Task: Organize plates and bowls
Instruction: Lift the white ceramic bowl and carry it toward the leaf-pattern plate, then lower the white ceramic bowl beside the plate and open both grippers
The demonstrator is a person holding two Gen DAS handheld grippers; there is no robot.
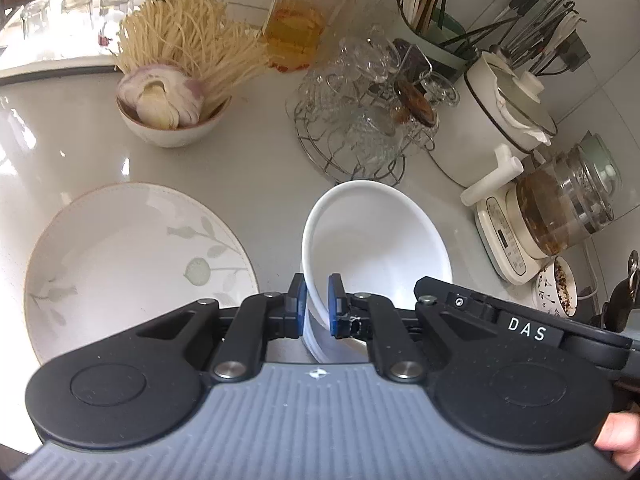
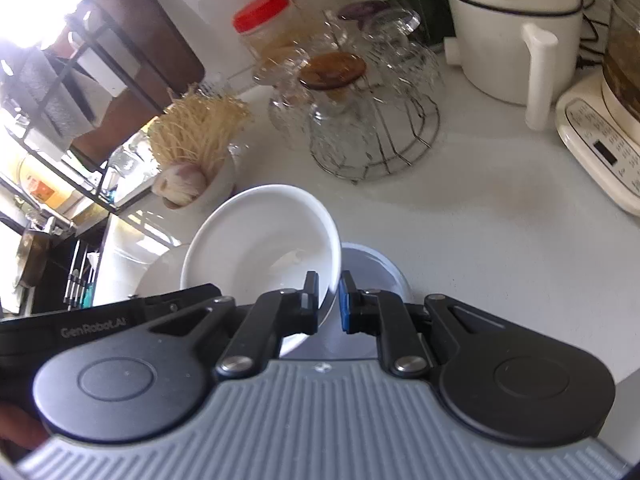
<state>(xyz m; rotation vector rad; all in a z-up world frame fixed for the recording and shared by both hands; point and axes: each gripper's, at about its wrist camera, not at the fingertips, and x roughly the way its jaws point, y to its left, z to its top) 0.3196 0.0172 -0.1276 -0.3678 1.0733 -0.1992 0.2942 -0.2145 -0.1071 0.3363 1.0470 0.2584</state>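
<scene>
My left gripper (image 1: 318, 300) is shut on the left rim of a tilted white bowl (image 1: 384, 236), which is held above the pale counter. My right gripper (image 2: 330, 300) is shut on the right rim of a white bowl (image 2: 256, 244), seemingly the same one. Each gripper's black body shows in the other's view: the right gripper (image 1: 520, 320) and the left gripper (image 2: 100, 320). A second, bluish-white bowl (image 2: 376, 276) sits just below and to the right of the held bowl. A large plate with a leaf pattern (image 1: 136, 264) lies flat on the counter to the left.
Behind stand a bowl of garlic and dry noodles (image 1: 172, 120), a wire rack of glass cups (image 1: 352, 128), a red-lidded jar (image 1: 304, 20) and a white pot (image 1: 504, 112). A glass kettle on its base (image 1: 560, 208) and a small cup (image 1: 556, 288) crowd the right.
</scene>
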